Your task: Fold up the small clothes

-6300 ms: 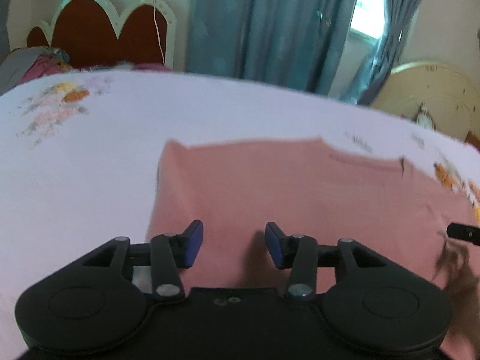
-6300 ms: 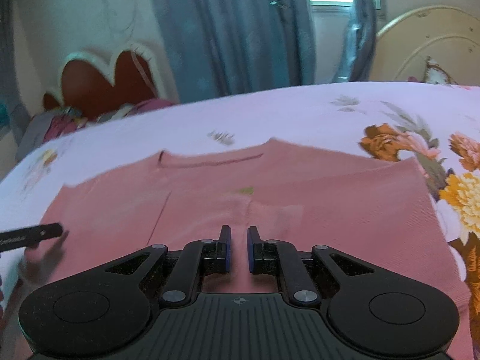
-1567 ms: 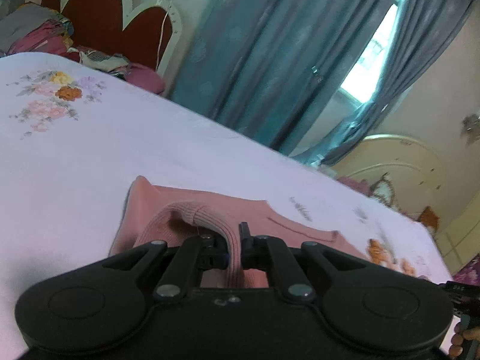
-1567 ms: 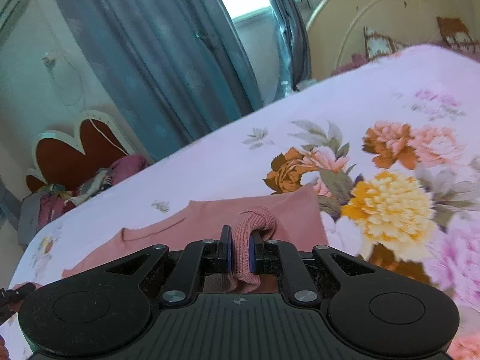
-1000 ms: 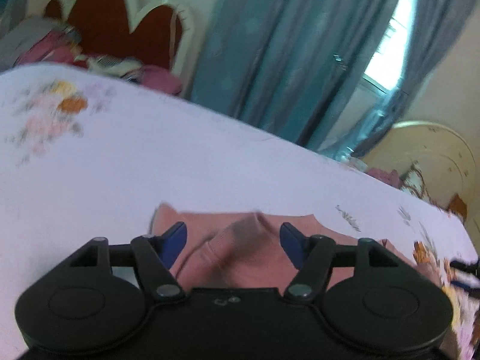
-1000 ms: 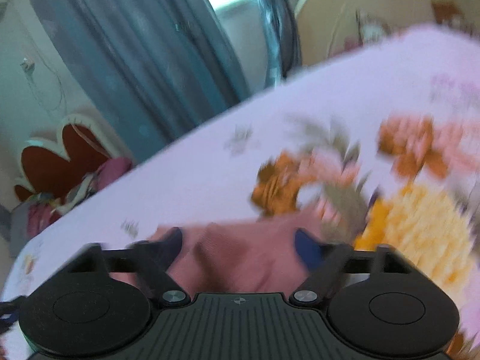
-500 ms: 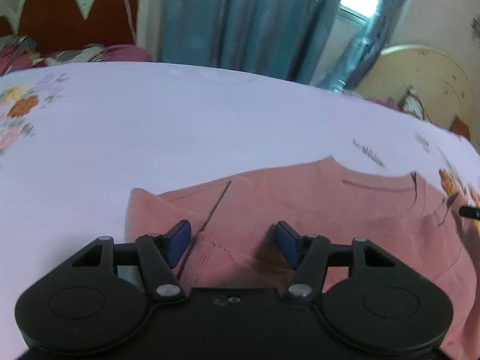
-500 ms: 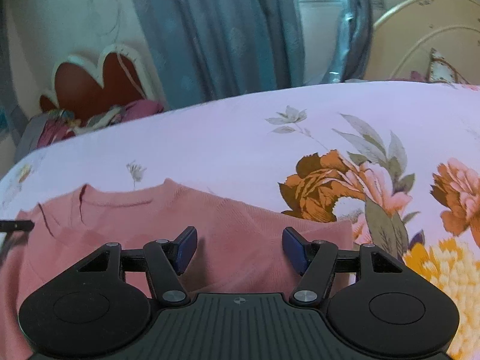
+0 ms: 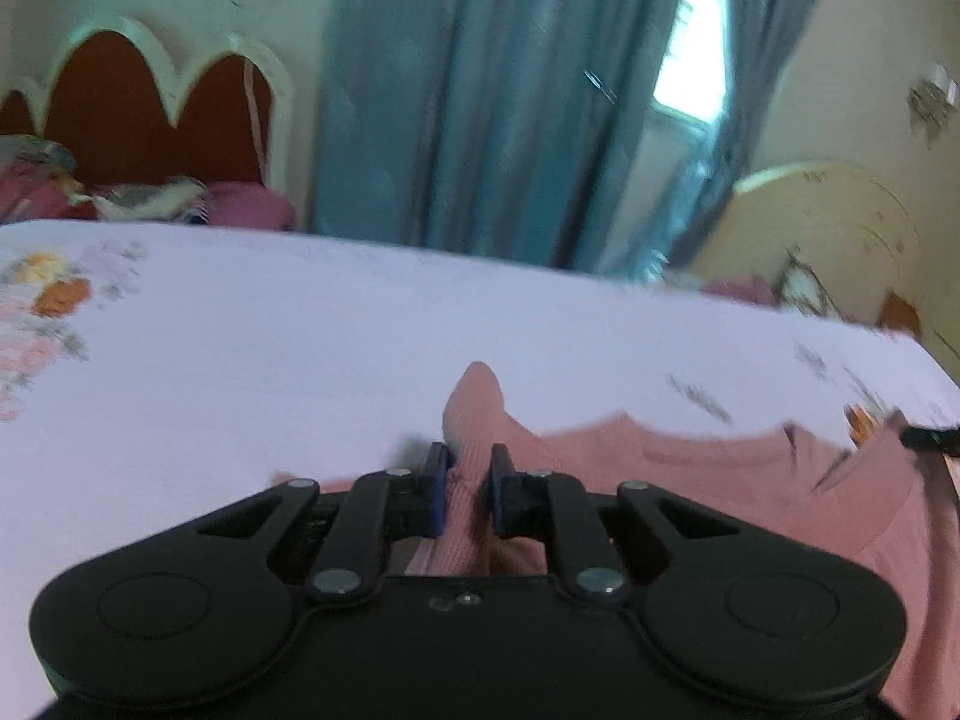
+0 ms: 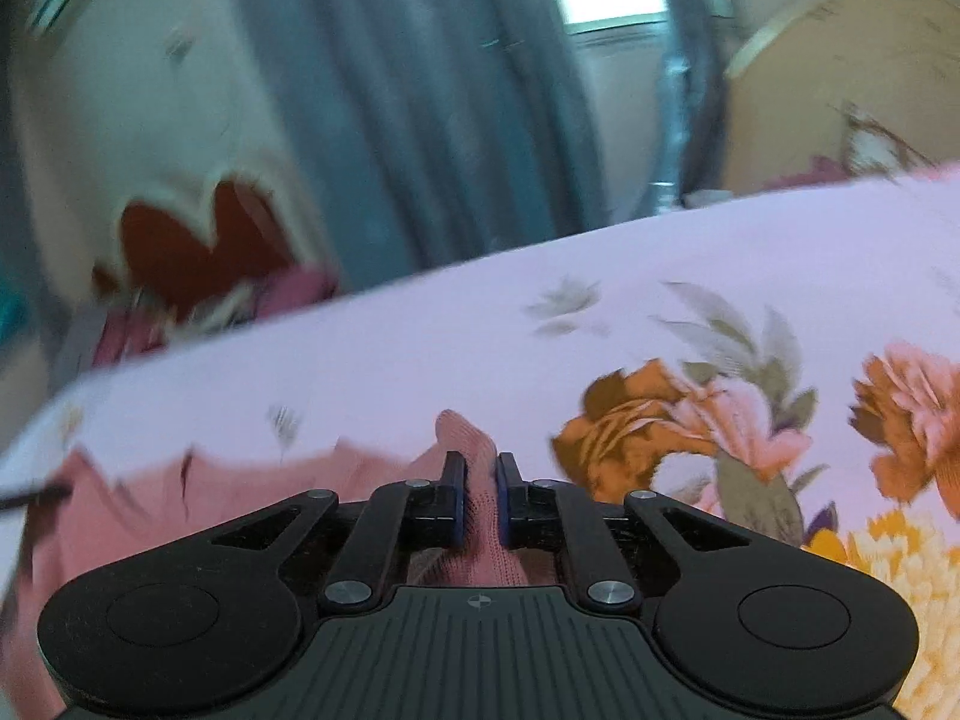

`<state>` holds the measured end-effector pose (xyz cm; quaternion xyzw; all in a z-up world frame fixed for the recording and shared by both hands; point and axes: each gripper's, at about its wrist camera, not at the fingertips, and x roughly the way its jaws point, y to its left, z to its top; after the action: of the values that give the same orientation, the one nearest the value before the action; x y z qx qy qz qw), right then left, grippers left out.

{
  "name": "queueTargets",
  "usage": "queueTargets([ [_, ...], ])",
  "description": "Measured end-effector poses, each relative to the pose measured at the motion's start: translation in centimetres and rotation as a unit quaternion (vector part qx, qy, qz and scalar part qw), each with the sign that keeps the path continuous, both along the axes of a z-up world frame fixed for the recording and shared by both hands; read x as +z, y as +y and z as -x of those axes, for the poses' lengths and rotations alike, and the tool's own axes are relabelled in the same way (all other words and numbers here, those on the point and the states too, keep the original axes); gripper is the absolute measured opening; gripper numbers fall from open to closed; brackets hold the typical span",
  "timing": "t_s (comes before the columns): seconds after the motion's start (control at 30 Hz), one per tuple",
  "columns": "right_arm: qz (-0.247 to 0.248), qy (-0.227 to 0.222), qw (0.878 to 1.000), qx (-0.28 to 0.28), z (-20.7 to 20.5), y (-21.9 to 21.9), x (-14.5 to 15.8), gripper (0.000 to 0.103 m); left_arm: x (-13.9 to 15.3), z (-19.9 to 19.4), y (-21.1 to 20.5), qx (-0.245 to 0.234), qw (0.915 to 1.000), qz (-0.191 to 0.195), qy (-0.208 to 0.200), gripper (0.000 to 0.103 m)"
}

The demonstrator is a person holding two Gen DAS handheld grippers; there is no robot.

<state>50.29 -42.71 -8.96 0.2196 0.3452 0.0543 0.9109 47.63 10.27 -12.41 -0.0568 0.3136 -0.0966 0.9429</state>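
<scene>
Bed [image 9: 300, 324], pale lilac floral sheet; pink garment [image 9: 720, 480] lies directly on it, near edge.

The pink shirt [image 9: 750, 480] is soft and ribbed, with a round neck. It lies spread on the bed [image 9: 300, 330], which has a pale sheet with big flowers. Most of the shirt is flat. At two spots along its near side the cloth is pinched up into little peaks. One peak [image 9: 474, 408] stands at the shirt's left end and the other peak [image 10: 465, 438] at its right end. The neck edge [image 9: 714, 450] lies on the far side.
</scene>
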Motion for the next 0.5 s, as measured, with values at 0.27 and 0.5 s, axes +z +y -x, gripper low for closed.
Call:
queueTargets([
  [0.27, 0.016, 0.041, 0.997, -0.059, -1.2, 0.0, -1.9, 0.008, -2.0, -0.7, -0.4, 0.057, 0.9981, -0.010, 0.019, 0.013],
  [0.5, 0.061, 0.056, 0.995, -0.058, -1.4, 0.9, -3.0, 0.008, -3.2, -1.2, -0.9, 0.067, 0.9960, -0.047, 0.035, 0.017],
])
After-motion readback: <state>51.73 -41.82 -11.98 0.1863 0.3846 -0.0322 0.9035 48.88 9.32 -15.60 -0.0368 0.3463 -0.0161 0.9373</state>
